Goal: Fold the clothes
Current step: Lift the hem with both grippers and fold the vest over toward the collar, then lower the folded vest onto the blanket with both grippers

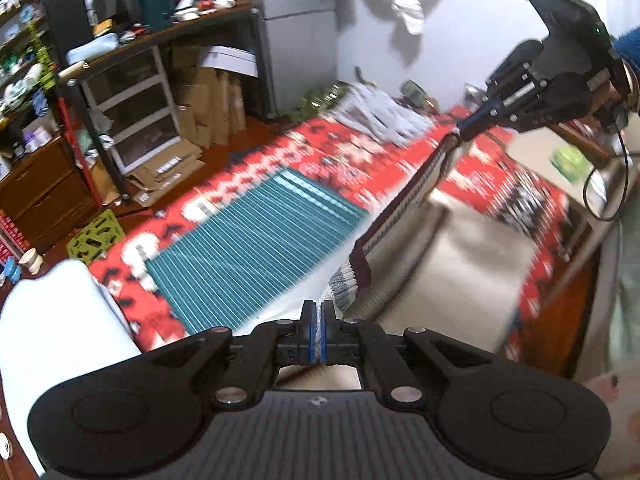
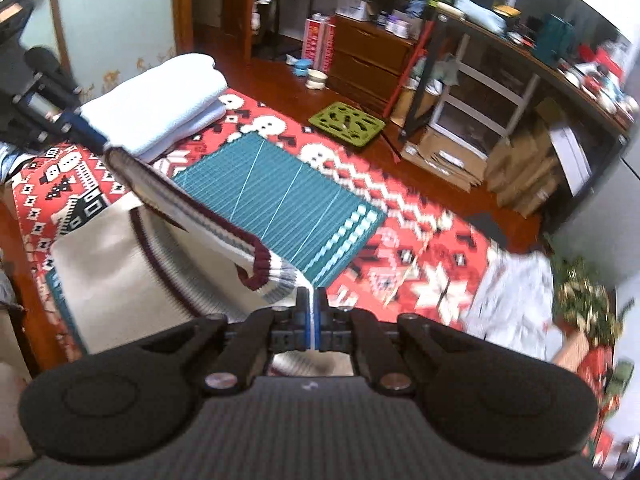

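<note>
Cluttered room with shelving (image 1: 120, 92) and boxes; the tabletop carries a red patterned cloth (image 2: 420, 248) with a teal mat (image 2: 280, 196) on it; folded white towels (image 2: 160, 100) lie at one end. The left hand-held gripper (image 1: 319, 328) is clenched on one end of a cream sweater's (image 2: 120, 280) striped hem; the right hand-held gripper (image 2: 312, 320) grips the other end; the hem is stretched taut between them above the tabletop, the body hanging down onto the cloth.

There are two grippers, the left gripper (image 1: 319, 330) and the right gripper (image 2: 311, 322), and they share one cream sweater (image 2: 120, 268). At 12 o'clock lies one teal mat (image 2: 280, 196). At 10 o'clock sits one white folded blanket (image 2: 160, 100), and one green crate (image 2: 346, 124) is on the floor.
</note>
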{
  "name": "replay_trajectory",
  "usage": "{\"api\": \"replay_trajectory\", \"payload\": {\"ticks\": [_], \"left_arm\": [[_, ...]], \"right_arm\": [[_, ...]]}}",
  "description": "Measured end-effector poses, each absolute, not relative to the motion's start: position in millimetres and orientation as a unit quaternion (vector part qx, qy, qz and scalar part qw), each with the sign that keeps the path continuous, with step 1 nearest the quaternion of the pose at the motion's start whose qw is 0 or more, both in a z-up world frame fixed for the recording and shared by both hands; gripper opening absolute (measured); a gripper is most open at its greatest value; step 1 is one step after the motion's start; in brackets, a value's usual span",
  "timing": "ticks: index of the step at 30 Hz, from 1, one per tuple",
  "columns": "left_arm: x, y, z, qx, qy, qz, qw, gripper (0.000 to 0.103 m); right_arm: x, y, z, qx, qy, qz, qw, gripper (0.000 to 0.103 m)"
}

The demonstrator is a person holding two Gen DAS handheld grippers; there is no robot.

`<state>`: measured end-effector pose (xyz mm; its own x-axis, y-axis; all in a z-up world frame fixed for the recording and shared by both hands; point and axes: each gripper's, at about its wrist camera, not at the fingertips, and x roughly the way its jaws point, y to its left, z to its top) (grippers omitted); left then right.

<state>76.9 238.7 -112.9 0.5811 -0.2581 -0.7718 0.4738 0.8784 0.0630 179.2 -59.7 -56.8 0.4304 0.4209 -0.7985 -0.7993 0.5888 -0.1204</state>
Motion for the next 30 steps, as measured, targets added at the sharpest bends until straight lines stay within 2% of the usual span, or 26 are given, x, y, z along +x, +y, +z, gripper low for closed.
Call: {"api": "replay_trajectory", "payload": {"ticks": [10,18,20,24,26,28,30], "left_arm": [[17,208,-184,0.190,0.437,-0.233,0.848,0.002],[-4,202,-226,0.231,0.475,-0.224,0.819,0.003],[-5,211,-228,0.202,0.494,-0.199,0.822,0.004],[-4,243,-216,0.038,0.513,-0.140,0.846,0.006],[-4,259,-210,-0.048,0.516,-0.107,0.848,0.007],[-3,272,-208,-0.141,0.507,-0.073,0.847,0.020],[-2,282,-210,-0.222,0.496,-0.038,0.838,0.027]], "right_arm": [[74,-70,-134,-0.246,0.420,0.321,0.812,0.001],[56,-74,-183,-0.248,0.457,0.293,0.802,0.002],[54,-82,-185,-0.232,0.472,0.284,0.802,0.003],[52,-102,-181,-0.140,0.499,0.263,0.814,0.006],[56,-114,-178,-0.063,0.512,0.247,0.820,0.014],[62,-126,-178,0.027,0.525,0.227,0.820,0.017],[70,-135,-179,0.101,0.530,0.204,0.817,0.019]]}}
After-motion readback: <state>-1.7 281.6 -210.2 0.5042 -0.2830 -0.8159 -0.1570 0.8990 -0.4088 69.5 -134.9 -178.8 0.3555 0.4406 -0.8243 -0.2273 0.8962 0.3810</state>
